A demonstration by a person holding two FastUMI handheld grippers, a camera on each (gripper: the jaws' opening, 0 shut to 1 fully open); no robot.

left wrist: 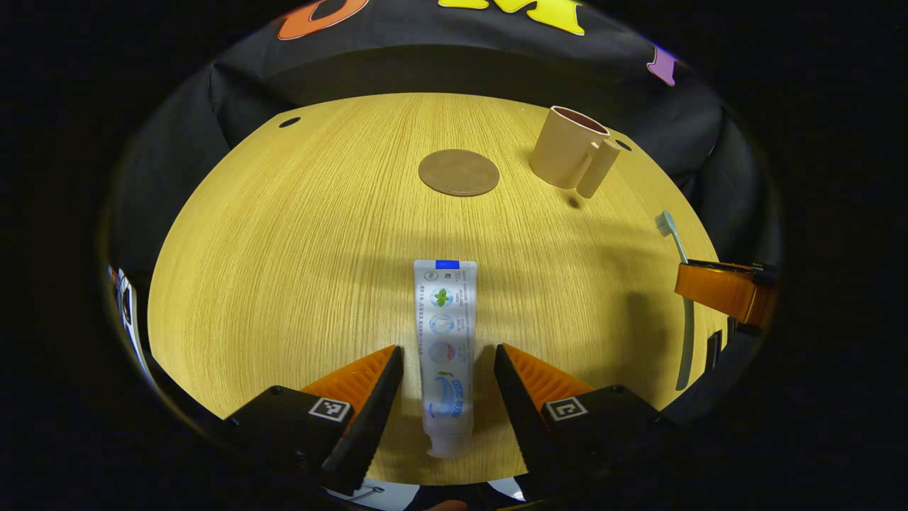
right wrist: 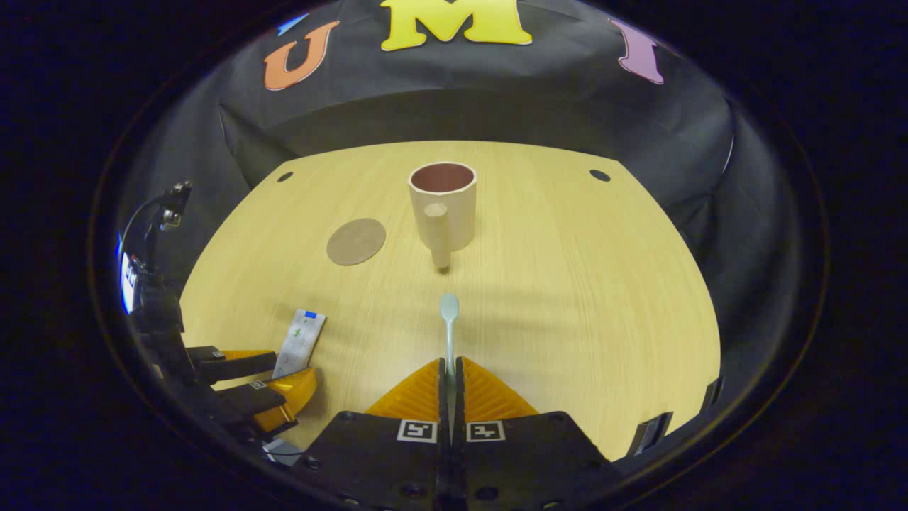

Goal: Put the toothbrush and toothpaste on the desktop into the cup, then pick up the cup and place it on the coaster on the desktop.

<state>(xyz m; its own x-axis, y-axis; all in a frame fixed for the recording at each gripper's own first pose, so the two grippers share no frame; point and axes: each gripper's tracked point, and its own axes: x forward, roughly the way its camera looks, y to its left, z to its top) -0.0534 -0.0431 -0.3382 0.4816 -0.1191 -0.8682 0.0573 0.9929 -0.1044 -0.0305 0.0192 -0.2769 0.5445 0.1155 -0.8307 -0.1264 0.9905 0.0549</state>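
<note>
in the left gripper view, your left gripper (left wrist: 448, 369) has its fingers spread apart on either side of the toothpaste tube (left wrist: 445, 348), which lies flat on the wooden desktop (left wrist: 284, 270) with its cap toward you; neither finger touches it. farther off, the round brown coaster (left wrist: 458, 172) lies left of the beige cup (left wrist: 571, 149), which stands upright. at the right edge, the right gripper (left wrist: 716, 289) crosses the toothbrush (left wrist: 681, 284).

in the right gripper view, your right gripper (right wrist: 450, 369) is clamped on the toothbrush handle, bristle head pointing toward the cup. the left gripper sits at the lower left by the tube.
</note>
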